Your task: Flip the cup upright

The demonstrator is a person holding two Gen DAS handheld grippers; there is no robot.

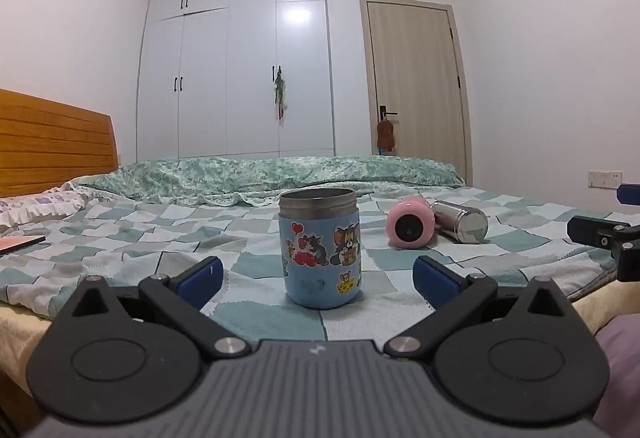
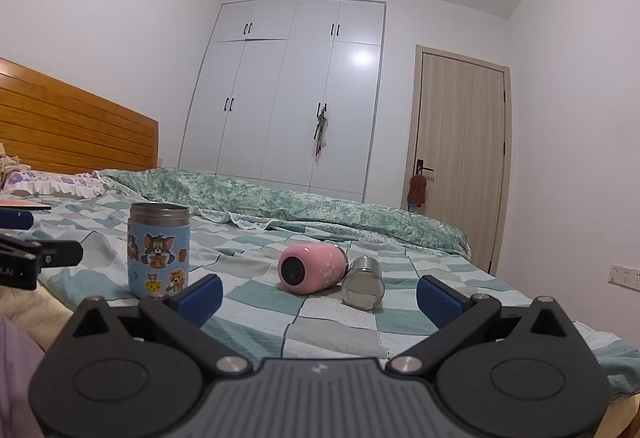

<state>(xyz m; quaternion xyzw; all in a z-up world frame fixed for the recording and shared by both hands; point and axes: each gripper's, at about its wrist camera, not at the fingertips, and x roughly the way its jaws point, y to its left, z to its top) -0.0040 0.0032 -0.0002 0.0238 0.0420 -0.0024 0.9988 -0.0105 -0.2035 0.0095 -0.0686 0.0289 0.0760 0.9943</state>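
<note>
A blue cartoon-printed cup (image 1: pixel 320 250) with a steel rim stands upright on the checked bedspread, mouth up; it also shows in the right wrist view (image 2: pixel 158 252). My left gripper (image 1: pixel 318 280) is open, its blue fingertips wide apart on either side of the cup's base and a little short of it, not touching. My right gripper (image 2: pixel 318 296) is open and empty, facing a pink cup (image 2: pixel 312 268) lying on its side with its dark end toward me, beside a steel cup (image 2: pixel 362 284) also on its side. Both lie right of the blue cup in the left wrist view (image 1: pixel 410 224).
The bed (image 1: pixel 120 238) has a green floral quilt (image 1: pixel 280 173) rolled along its far side and a wooden headboard (image 1: pixel 52 141) at left. A flat pink book (image 1: pixel 20 242) lies at left. White wardrobe (image 1: pixel 240 57) and door (image 1: pixel 416 77) stand beyond.
</note>
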